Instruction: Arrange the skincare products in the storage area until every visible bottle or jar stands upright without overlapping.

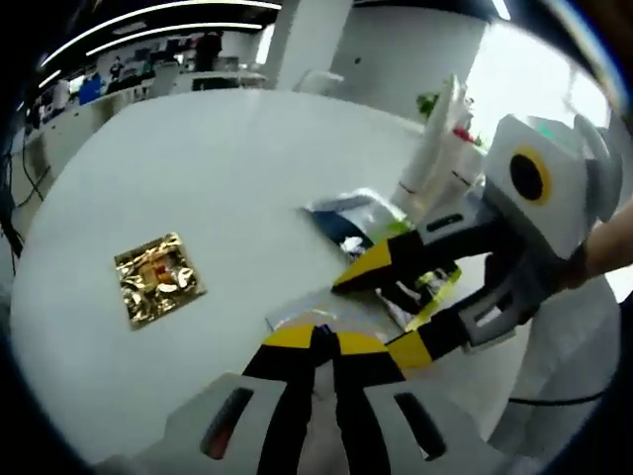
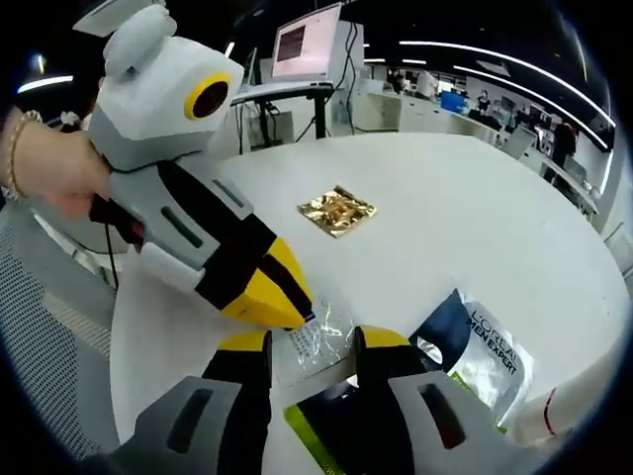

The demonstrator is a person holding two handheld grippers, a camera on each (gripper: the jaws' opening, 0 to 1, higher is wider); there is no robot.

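White round table [image 1: 218, 168] in an open office is carrying the clutter. Left gripper view: left gripper [image 1: 324, 341] is sitting low with jaws together, apparently pinching the edge of a clear plastic sachet [image 1: 297, 315], probably to pin it; right gripper [image 1: 381, 265] is coming in from the right, tips apart over the flat sachets; a white tube [image 1: 435, 148] is standing upright behind; a gold foil packet [image 1: 158, 278] is lying well apart to the left. Right gripper view: right gripper [image 2: 312, 346] is hovering jaws apart around the clear plastic sachet [image 2: 318, 341]; left gripper [image 2: 287, 309], jaws together, is touching it. A dark L'Oreal sachet [image 2: 475, 346] is lying flat just beside; a hand [image 2: 49, 168] is gripping the left tool's handle.
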